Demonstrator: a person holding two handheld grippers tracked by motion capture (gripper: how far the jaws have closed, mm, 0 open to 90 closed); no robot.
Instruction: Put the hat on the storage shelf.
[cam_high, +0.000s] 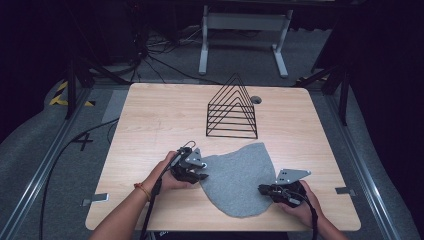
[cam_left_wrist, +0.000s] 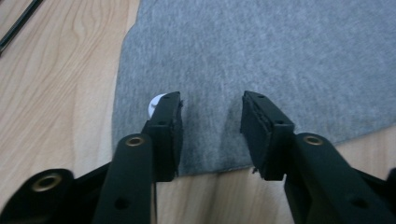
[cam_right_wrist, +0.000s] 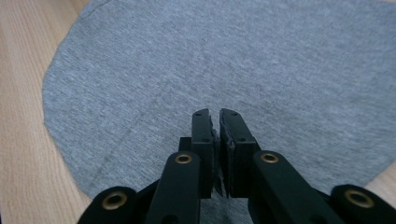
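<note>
On the wooden table (cam_high: 150, 115), the high view shows a black wire rack (cam_high: 232, 107) behind the grey cloth (cam_high: 240, 177), while gripper views reveal the left gripper (cam_left_wrist: 211, 112) spread apart over its edge and the right gripper (cam_right_wrist: 214, 122) pressed together above it.

A black "4" (cam_high: 83, 142) is marked on the grey floor (cam_high: 30, 150) left of the desk (cam_high: 150, 115).

We see a soft grey cloth (cam_high: 241, 179) on a light brown wooden table (cam_high: 150, 120) with wavy wood lines. The wire rack (cam_high: 232, 107) is black. Our two grippers (cam_high: 192, 171) (cam_high: 278, 191) are black too, with little gold rings.
</note>
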